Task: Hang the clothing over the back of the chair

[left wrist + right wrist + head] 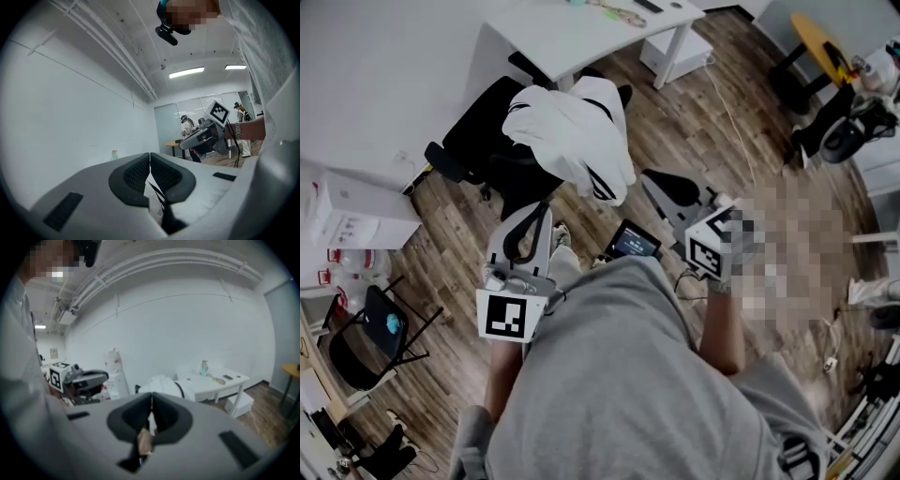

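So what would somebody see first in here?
A white garment with black stripes lies draped over the black office chair, beside the white desk at the top of the head view. Closer in, a person in a grey shirt holds the left gripper and right gripper, fingers closed on nothing.

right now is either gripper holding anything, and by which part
Nothing is held: left gripper and right gripper are shut on nothing; the white clothing lies draped over the chair.
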A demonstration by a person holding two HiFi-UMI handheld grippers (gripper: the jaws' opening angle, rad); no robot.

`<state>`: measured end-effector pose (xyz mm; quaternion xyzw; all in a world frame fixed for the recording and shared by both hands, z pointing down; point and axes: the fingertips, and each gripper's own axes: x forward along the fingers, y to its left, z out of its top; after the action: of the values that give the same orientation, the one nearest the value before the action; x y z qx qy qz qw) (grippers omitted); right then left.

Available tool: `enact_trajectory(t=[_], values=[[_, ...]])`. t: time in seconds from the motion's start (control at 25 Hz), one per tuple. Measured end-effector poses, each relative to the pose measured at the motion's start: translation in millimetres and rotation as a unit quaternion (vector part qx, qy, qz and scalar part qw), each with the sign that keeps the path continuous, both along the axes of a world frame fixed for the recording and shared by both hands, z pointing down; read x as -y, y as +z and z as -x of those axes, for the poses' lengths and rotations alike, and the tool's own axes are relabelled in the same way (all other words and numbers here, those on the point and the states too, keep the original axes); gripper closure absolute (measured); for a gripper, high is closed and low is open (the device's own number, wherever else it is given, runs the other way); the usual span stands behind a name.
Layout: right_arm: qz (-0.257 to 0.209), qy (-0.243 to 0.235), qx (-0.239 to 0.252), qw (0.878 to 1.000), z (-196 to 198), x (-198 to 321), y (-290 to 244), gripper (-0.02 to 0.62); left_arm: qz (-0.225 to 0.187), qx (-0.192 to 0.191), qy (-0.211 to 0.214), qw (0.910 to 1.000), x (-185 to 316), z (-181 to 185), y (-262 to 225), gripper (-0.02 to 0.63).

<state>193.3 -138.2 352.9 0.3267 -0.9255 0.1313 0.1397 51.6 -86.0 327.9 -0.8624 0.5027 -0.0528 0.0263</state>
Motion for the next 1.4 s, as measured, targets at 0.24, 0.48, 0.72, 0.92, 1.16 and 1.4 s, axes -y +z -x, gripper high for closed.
enact_trajectory(t=[0.24,0.48,0.72,0.92,1.16,1.4], values=[[-0.021,-0.006,0.019,1.0,-9.9,-22.0,-5.6,0.56,-0.005,0.008,0.025,0.9996,0.3,-19.8,-2.0,0.569],[-0.081,0.031,0.054,0.995,-22.1,-26.5,-19.6,0.561,-0.004,0.008,0.042,0.9991,2.3,-32.6,-4.7,0.569],[-0.104,0.053,0.077,0.99,-29.9,-30.8,-25.5,0.561,0.002,0.009,0.052,0.9986,2.0,-40.3,-1.6,0.569],[-0.121,0.065,0.092,0.986,-34.4,-31.9,-30.3,0.561,0.0,0.006,0.049,0.9988,3.3,-40.2,-3.1,0.569],[-0.125,0.077,0.098,0.984,-34.8,-33.0,-26.7,0.561,0.003,0.003,0.042,0.9991,3.2,-36.3,0.7,0.569],[-0.124,0.077,0.098,0.984,-33.8,-36.9,-24.9,0.561,0.006,0.002,0.039,0.9992,0.7,-35.2,1.4,0.569]])
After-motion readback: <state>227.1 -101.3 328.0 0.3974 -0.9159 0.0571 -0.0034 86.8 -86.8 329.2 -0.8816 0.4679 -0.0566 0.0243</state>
